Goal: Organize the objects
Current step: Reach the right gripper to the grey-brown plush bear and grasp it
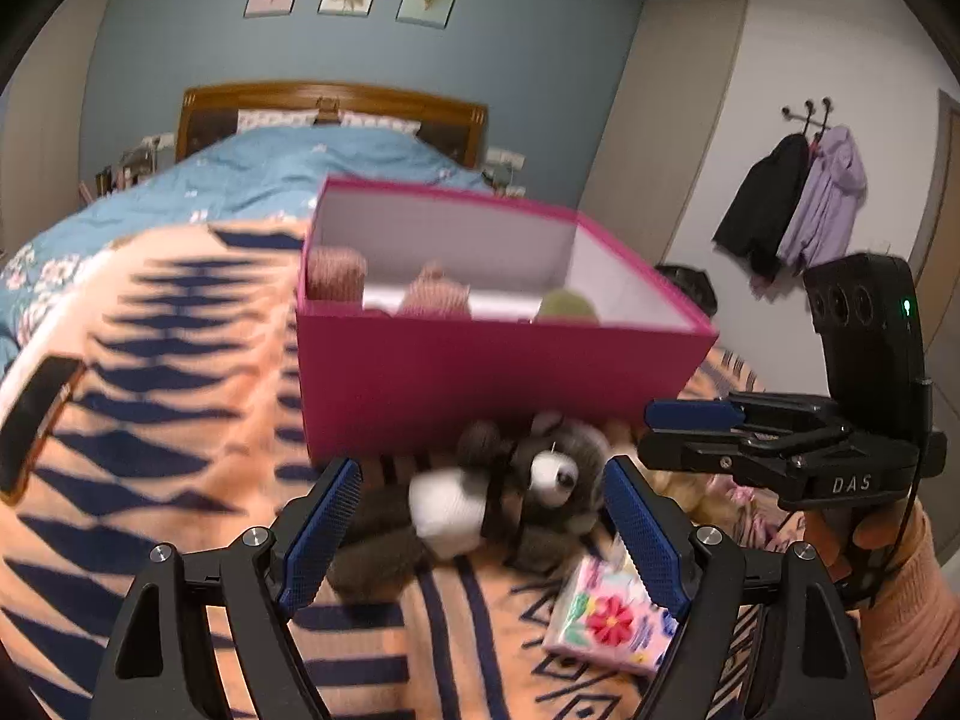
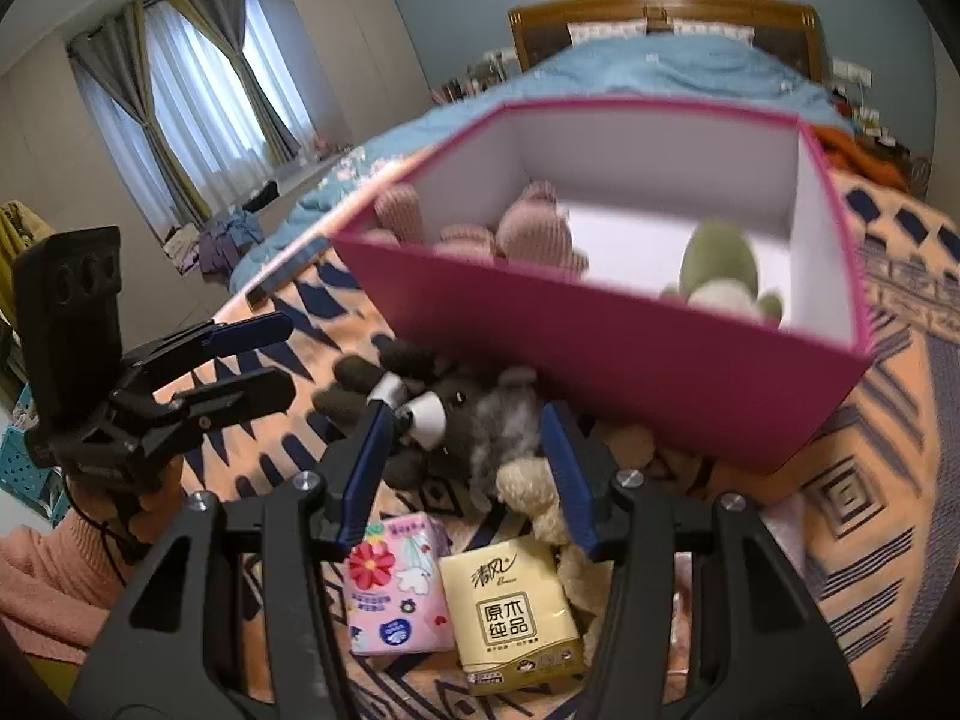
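A pink box (image 1: 480, 384) (image 2: 600, 336) stands on the orange patterned blanket and holds pink plush toys (image 2: 528, 228) and a green plush toy (image 2: 720, 264). A grey and white plush toy (image 1: 516, 492) (image 2: 456, 420) lies in front of the box. My left gripper (image 1: 480, 534) is open, its fingers either side of the grey toy, near it. My right gripper (image 2: 465, 474) is open just behind the grey toy and a cream plush toy (image 2: 534, 492). The right gripper also shows at the right of the left wrist view (image 1: 690, 426).
A pink flowered tissue pack (image 2: 396, 582) (image 1: 606, 618) and a yellow tissue pack (image 2: 510, 612) lie on the blanket (image 1: 150, 420) near the grippers. A dark phone (image 1: 36, 420) lies at the blanket's left. A blue quilt (image 1: 270, 174) covers the bed behind the box.
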Available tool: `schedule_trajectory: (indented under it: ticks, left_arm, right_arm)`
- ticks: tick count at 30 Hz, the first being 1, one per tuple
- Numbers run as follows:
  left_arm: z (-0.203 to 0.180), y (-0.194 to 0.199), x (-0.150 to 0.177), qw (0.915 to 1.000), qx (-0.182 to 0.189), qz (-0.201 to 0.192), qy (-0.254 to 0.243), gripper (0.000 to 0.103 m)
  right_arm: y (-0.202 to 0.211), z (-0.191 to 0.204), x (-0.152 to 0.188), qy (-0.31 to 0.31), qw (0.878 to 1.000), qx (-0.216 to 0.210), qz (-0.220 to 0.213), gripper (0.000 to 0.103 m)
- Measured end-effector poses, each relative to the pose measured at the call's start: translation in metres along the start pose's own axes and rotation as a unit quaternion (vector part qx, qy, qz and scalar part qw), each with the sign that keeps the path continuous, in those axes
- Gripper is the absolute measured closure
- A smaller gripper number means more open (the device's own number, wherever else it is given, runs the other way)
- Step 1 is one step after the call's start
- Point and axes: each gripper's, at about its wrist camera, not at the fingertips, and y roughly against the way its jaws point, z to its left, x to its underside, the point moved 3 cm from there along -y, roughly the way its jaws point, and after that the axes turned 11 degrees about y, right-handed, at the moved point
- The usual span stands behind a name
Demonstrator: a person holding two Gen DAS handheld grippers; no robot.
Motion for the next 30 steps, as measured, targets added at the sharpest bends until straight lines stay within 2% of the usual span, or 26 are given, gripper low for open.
schedule_trajectory:
  ticks: [3, 9, 12, 17, 20, 23, 30]
  left_arm:
    - [0.005, -0.010, 0.007, 0.9998, -0.010, 0.016, 0.002, 0.018]
    - [0.011, -0.023, 0.014, 0.9988, -0.025, 0.041, 0.000, 0.018]
    - [0.012, -0.026, 0.016, 0.9983, -0.030, 0.049, -0.002, 0.018]
    - [0.010, -0.029, 0.019, 0.9977, -0.032, 0.059, -0.005, 0.018]
    - [0.009, -0.031, 0.021, 0.9972, -0.037, 0.064, -0.010, 0.018]
    - [0.010, -0.033, 0.023, 0.9967, -0.041, 0.069, -0.012, 0.018]
    - [0.012, -0.038, 0.024, 0.9961, -0.042, 0.077, -0.012, 0.018]
  right_arm:
    - [-0.015, -0.002, 0.008, 0.002, 1.000, 0.008, 0.025, 0.049]
    - [-0.025, 0.004, 0.026, 0.031, 0.996, -0.004, 0.082, 0.049]
    - [-0.019, 0.007, 0.023, 0.041, 0.996, 0.002, 0.084, 0.049]
    - [-0.017, -0.002, 0.013, 0.021, 0.998, 0.003, 0.054, 0.048]
    - [-0.027, -0.004, 0.011, 0.012, 0.998, 0.005, 0.057, 0.048]
    - [-0.039, -0.002, 0.008, 0.013, 0.998, 0.007, 0.061, 0.040]
    - [-0.049, 0.006, 0.006, 0.036, 0.997, 0.013, 0.064, 0.039]
